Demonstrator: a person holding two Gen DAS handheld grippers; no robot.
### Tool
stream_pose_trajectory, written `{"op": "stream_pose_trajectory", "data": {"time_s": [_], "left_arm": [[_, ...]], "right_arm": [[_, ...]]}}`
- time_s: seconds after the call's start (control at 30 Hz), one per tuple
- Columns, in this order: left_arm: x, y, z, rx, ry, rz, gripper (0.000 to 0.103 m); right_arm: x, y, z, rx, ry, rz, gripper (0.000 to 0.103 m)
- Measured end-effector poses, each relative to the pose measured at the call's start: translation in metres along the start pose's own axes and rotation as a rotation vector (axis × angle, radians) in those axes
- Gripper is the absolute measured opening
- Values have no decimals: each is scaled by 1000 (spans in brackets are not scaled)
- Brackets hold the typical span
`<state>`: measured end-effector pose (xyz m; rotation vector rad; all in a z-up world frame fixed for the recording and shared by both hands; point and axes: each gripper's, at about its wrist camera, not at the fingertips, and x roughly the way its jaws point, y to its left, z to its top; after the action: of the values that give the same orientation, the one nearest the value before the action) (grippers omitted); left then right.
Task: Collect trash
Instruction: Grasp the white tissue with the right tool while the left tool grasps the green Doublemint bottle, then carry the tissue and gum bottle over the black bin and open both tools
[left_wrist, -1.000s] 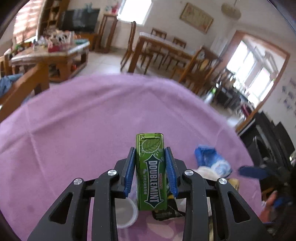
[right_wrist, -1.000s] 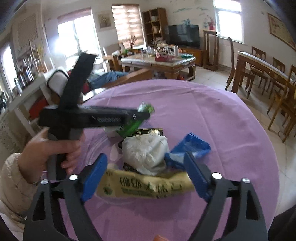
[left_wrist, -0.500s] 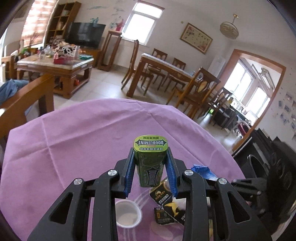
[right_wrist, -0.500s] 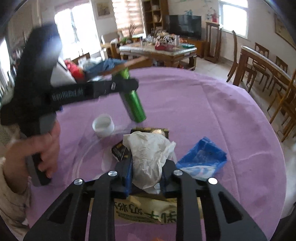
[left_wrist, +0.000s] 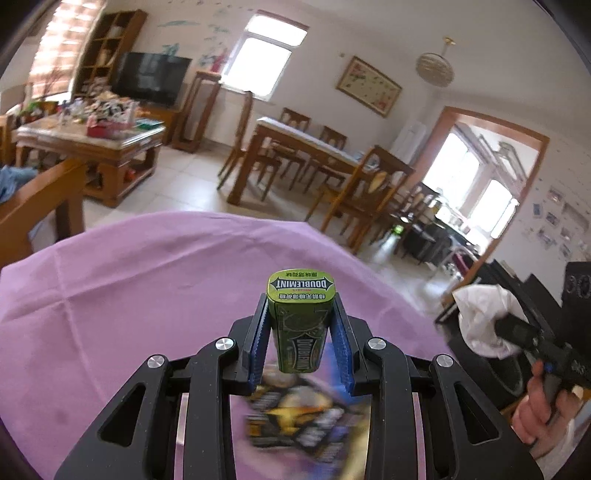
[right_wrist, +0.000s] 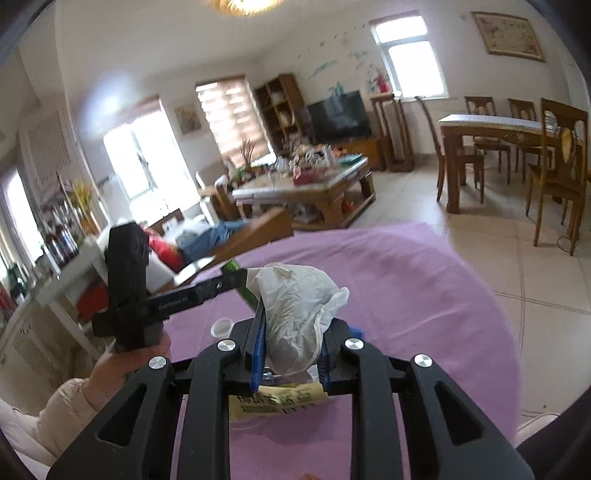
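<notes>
My left gripper (left_wrist: 301, 325) is shut on a green Doublemint tin (left_wrist: 301, 295) and holds it upright above the purple-clothed table (left_wrist: 147, 288). My right gripper (right_wrist: 291, 336) is shut on a crumpled white tissue (right_wrist: 295, 302), lifted off the table. In the left wrist view the tissue (left_wrist: 480, 317) and the right gripper (left_wrist: 532, 343) hang at the far right, past the table's edge. The right wrist view shows the left gripper (right_wrist: 236, 278), held by a hand (right_wrist: 125, 362), to the left with the tin (right_wrist: 245, 293) partly hidden.
A yellow wrapper (right_wrist: 280, 400), a small white cup (right_wrist: 222, 327) and a blue wrapper (right_wrist: 356, 330) lie on the cloth under the right gripper. A blurred black-and-yellow packet (left_wrist: 295, 417) lies under the left gripper. Wooden chairs and tables stand beyond.
The right gripper closed on the white tissue and lifted it off the pile, swinging right. The left gripper rose and tilted up with the tin.
</notes>
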<state>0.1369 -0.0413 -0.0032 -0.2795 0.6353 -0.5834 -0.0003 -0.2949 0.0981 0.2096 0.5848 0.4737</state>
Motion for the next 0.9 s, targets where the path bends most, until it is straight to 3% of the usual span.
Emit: {"op": "stream_pose_trajectory", "data": {"time_s": [0.4,0.9], "left_arm": [[33,-157,-8,169,52,-202,31],[138,-363,-81,365,227,-442,32]], "right_arm": [[-98,-86,-6,111,-189,-150,23],[-226,-200,-68,334,-381,-404,23]]}}
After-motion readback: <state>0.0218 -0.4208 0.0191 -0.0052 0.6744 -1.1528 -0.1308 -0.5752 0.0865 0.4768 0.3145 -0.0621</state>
